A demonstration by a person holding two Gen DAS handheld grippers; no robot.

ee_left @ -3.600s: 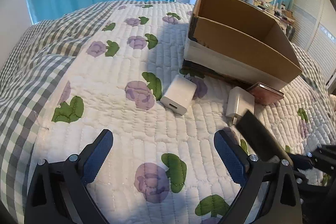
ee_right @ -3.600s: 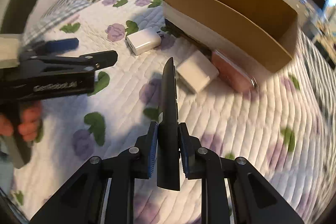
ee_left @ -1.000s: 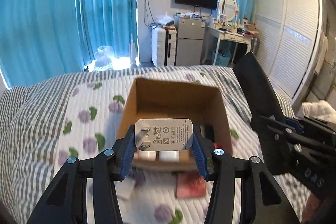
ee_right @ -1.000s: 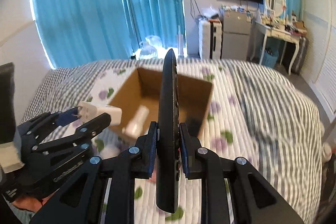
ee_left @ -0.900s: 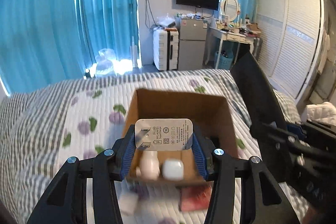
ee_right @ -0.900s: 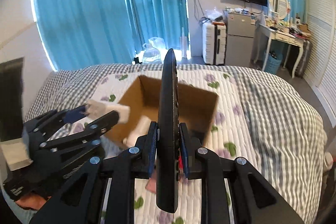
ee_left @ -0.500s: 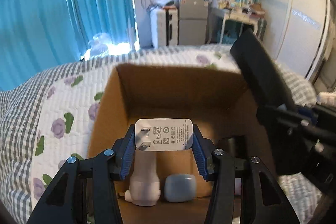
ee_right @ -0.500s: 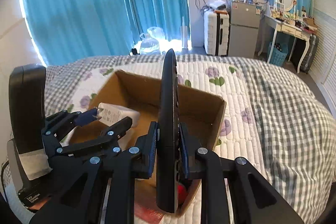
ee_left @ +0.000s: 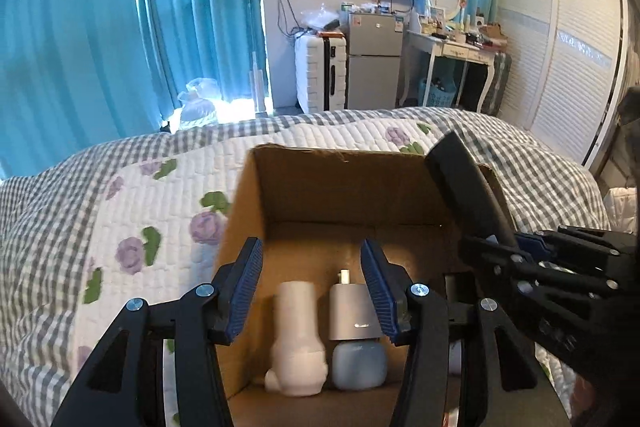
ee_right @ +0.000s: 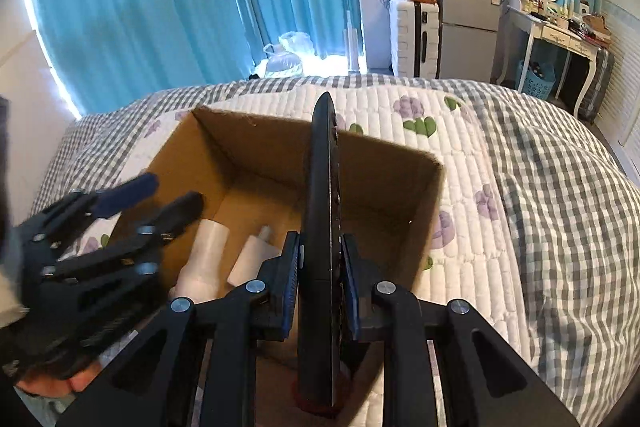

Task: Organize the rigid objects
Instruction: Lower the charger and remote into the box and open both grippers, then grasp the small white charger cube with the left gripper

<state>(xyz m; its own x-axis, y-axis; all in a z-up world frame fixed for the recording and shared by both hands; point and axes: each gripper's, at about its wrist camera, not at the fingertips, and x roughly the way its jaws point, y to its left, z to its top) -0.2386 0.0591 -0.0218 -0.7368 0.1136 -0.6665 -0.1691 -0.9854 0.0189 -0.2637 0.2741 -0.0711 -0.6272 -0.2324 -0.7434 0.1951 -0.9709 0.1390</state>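
My left gripper (ee_left: 311,251) hangs over the open cardboard box (ee_left: 256,211); its jaws are opening and nothing is between them. The white charger (ee_left: 349,311) lies on the box floor just below, prongs pointing away, between a white cylindrical piece (ee_left: 298,339) and a pale blue-grey pebble-shaped item (ee_left: 359,365). My right gripper (ee_right: 321,267) is shut on a black remote (ee_right: 322,187), held on edge above the box (ee_right: 434,187). From that side the left gripper (ee_right: 170,191) shows at the left, with the charger (ee_right: 250,259) under it. The right gripper (ee_left: 508,239) and remote (ee_left: 464,187) show at the right.
The box rests on a quilted floral bedspread (ee_left: 160,211) with a grey checked border (ee_right: 560,207). A reddish flat item (ee_right: 316,397) peeks out by the box's near side. Blue curtains, a fridge, a suitcase and a dresser stand beyond the bed.
The left jaws have spread and the white charger has dropped from them into the box. Both grippers have come lower and nearer to the box. The remote stays gripped.
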